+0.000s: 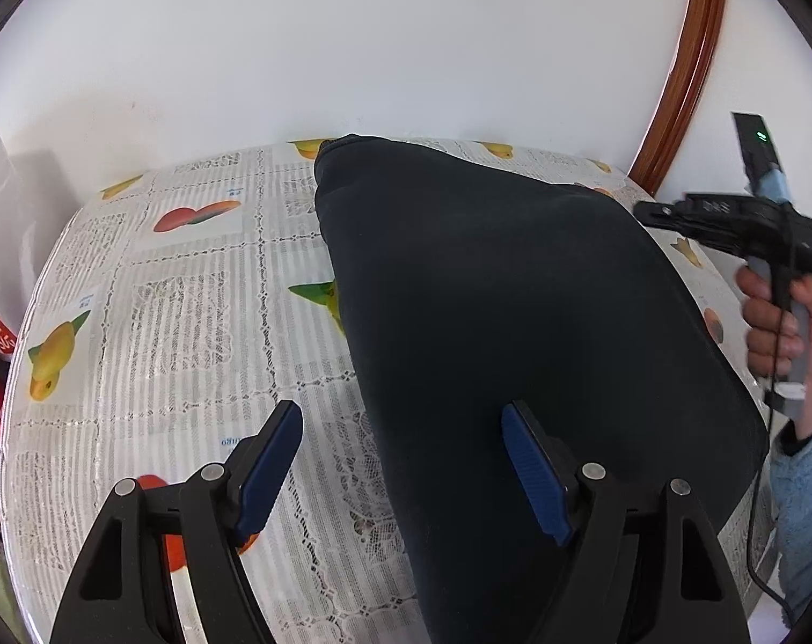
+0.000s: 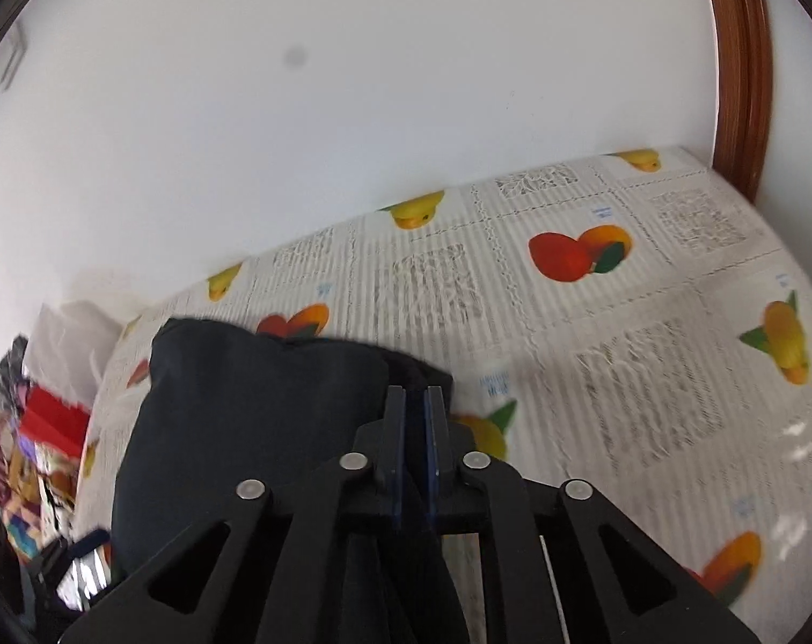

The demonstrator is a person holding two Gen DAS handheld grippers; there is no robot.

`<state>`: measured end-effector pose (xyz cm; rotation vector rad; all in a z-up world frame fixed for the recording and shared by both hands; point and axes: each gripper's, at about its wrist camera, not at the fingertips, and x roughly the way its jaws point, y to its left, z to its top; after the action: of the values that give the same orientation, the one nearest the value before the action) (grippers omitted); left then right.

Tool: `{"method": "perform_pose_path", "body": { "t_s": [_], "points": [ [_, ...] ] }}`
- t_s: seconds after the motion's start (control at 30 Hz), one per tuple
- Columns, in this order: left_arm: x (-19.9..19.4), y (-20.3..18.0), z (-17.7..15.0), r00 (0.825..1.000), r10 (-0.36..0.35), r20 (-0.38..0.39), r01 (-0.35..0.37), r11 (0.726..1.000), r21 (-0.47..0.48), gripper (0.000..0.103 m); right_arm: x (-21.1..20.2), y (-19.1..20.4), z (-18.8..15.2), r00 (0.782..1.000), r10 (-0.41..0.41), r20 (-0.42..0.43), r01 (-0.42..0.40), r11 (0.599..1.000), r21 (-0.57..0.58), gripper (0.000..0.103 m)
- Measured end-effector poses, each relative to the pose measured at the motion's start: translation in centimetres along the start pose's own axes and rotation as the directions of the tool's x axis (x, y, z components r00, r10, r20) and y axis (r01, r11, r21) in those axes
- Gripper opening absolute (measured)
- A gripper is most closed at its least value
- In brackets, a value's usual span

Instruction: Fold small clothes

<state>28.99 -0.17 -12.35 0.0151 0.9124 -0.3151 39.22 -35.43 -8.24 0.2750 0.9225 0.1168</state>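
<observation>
A dark navy garment [image 1: 513,333] lies folded on the table with the fruit-print cloth [image 1: 191,290]. My left gripper [image 1: 403,434] is open and empty, hovering above the garment's left edge near the table front. My right gripper [image 1: 652,213] shows at the garment's right edge, held by a hand. In the right wrist view the right gripper [image 2: 415,402] is shut on a fold of the dark garment [image 2: 244,402], which hangs between the fingers and spreads to the left.
A white wall stands behind the table. A brown wooden frame [image 1: 690,64] rises at the right. Red and colourful packages [image 2: 46,429] lie off the table's left end. The cloth to the right of the garment [image 2: 647,322] is bare.
</observation>
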Motion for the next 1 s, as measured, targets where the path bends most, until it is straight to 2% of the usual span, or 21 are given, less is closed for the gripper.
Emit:
{"method": "perform_pose_path", "body": {
  "t_s": [0.17, 0.4, 0.53, 0.63, 0.7, 0.73, 0.77, 0.83, 0.87, 0.9, 0.93, 1.0],
  "points": [
    [-1.4, -0.3, -1.1, 1.000, -0.012, 0.001, 0.012, 1.000, 0.000, 0.074, -4.9, 0.6, -4.1, 0.999, 0.040, -0.004, -0.040, 0.998, -0.052, 0.034],
    [-2.9, -0.7, -3.2, 1.000, -0.028, -0.007, 0.028, 0.999, -0.018, 0.074, -8.6, 1.7, -10.0, 0.995, 0.095, -0.010, -0.095, 0.989, -0.109, 0.035],
    [-3.1, -1.0, -4.0, 0.999, -0.035, -0.016, 0.035, 0.999, -0.024, 0.074, -8.1, 2.8, -12.2, 0.999, 0.029, -0.016, -0.032, 0.981, -0.190, 0.035],
    [-3.1, -1.1, -4.4, 0.999, -0.033, -0.026, 0.032, 0.999, -0.027, 0.074, -7.3, 2.6, -12.9, 0.999, 0.020, -0.032, -0.025, 0.981, -0.193, 0.035],
    [-3.1, -1.2, -4.7, 0.999, -0.034, -0.033, 0.033, 0.999, -0.030, 0.074, -7.1, 2.2, -13.0, 0.999, 0.023, -0.033, -0.029, 0.983, -0.180, 0.031],
    [-3.0, -1.3, -4.8, 0.999, -0.030, -0.035, 0.029, 0.999, -0.028, 0.074, -7.1, 2.1, -13.1, 0.999, 0.030, -0.031, -0.035, 0.984, -0.173, 0.014],
    [-2.9, -1.4, -5.0, 0.999, -0.023, -0.037, 0.023, 0.999, -0.023, 0.075, -7.2, 2.0, -13.0, 0.999, 0.039, -0.029, -0.044, 0.985, -0.168, 0.003],
    [-2.8, -1.5, -5.2, 0.999, -0.008, -0.042, 0.007, 1.000, -0.016, 0.076, -8.5, 1.7, -13.0, 0.997, 0.069, 0.039, -0.062, 0.983, -0.172, 0.003],
    [-2.8, -1.6, -5.3, 0.999, -0.008, -0.041, 0.008, 1.000, -0.014, 0.076, -10.0, 1.1, -12.9, 0.986, 0.118, 0.115, -0.098, 0.982, -0.164, 0.003],
    [-2.8, -1.6, -5.4, 0.999, -0.013, -0.042, 0.013, 1.000, -0.015, 0.077, -10.9, 0.6, -13.0, 0.976, 0.153, 0.153, -0.130, 0.980, -0.150, 0.003],
    [-2.7, -1.7, -5.5, 0.999, -0.021, -0.045, 0.020, 1.000, -0.018, 0.077, -11.2, 0.0, -13.1, 0.970, 0.167, 0.175, -0.145, 0.981, -0.129, 0.003],
    [-2.7, -2.1, -5.5, 0.999, -0.011, -0.046, 0.011, 1.000, -0.010, 0.076, -10.0, -0.6, -13.4, 0.979, 0.135, 0.154, -0.124, 0.989, -0.077, 0.003]
  ]
}}
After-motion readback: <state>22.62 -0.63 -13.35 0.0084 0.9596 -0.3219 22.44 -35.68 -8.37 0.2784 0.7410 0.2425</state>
